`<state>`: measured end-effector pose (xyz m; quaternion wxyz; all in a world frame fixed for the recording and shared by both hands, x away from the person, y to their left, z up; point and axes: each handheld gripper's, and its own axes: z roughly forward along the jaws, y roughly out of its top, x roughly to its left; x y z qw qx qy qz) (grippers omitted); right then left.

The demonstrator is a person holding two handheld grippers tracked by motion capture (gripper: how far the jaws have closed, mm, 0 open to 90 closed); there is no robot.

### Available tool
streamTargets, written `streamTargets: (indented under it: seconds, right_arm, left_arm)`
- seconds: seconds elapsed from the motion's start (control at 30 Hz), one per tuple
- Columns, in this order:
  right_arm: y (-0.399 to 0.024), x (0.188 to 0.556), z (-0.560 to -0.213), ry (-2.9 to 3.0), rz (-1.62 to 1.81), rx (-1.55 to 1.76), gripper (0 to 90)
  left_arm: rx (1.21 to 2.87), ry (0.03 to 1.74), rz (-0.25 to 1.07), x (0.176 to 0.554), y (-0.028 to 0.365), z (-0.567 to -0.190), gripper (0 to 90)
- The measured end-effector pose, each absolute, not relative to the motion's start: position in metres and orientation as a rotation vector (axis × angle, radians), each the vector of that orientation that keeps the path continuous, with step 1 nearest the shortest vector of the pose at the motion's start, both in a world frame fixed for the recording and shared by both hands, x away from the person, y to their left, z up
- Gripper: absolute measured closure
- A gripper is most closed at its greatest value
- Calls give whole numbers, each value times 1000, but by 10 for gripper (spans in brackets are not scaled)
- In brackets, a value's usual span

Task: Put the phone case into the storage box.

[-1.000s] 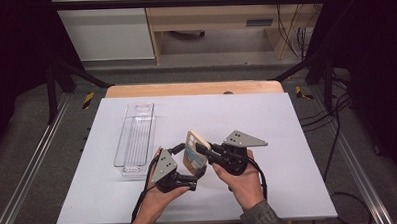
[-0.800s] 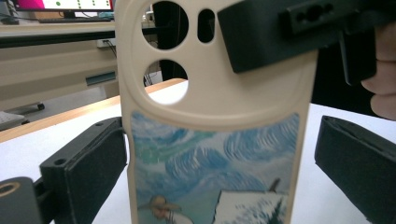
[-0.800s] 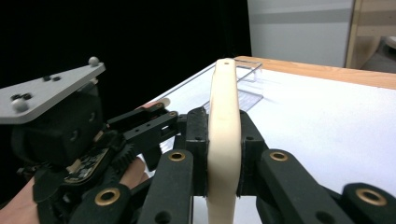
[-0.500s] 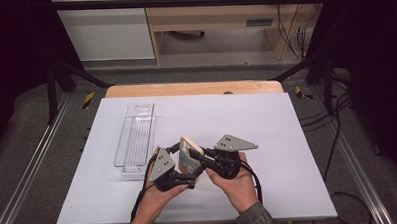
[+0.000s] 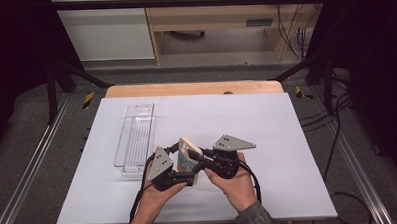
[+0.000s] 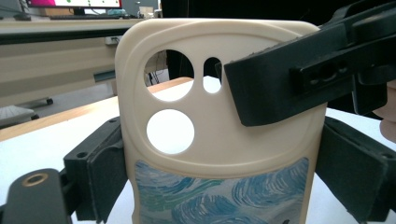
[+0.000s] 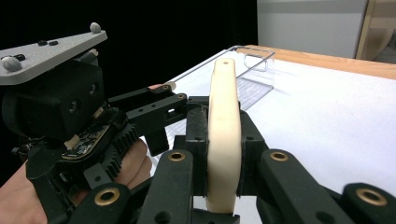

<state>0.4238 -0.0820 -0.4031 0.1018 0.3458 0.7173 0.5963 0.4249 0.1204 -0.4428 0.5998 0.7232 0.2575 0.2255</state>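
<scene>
A cream phone case (image 5: 188, 151) with camera holes and a blue swirl print is held upright on edge above the white table. My right gripper (image 5: 195, 154) is shut on it, with its pads (image 7: 196, 140) pinching the thin wall of the case (image 7: 224, 130). My left gripper (image 5: 187, 173) reaches in from the left. In the left gripper view its jaws stand at both side edges of the case (image 6: 219, 140) and have just been closing on it. The pads (image 6: 109, 172) sit against the case's sides. One right-gripper finger (image 6: 280, 79) crosses the case's upper corner.
A clear plastic tray (image 5: 135, 136) lies on the white table sheet (image 5: 287, 139) just left of and behind the hands, and also shows as the tray (image 7: 254, 70). A wooden strip (image 5: 195, 88) runs along the far edge. Cables trail from both grippers toward the person.
The right gripper has carried the case a little to the left, toward the left gripper. The left hand has stayed put, and its jaws now hug the case's sides.
</scene>
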Motion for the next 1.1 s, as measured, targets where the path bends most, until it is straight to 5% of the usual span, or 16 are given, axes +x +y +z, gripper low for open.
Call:
streamTargets:
  seconds: [0.23,0.5,0.53,0.73,1.1]
  right_arm:
    - [-81,425,-399,2107,1790,1028,766]
    - [-91,421,-382,2029,1774,1012,456]
    - [-98,420,-375,1993,1766,1010,366]
    - [-114,420,-366,1881,1715,1001,176]
    - [-157,425,-383,1802,1649,1045,47]
  left_arm:
    - [1662,604,533,424,123,-439,109]
    - [1642,635,546,425,129,-437,111]
    - [1636,638,548,425,130,-437,111]
    - [1621,648,558,426,133,-435,112]
    - [1606,639,542,424,128,-422,112]
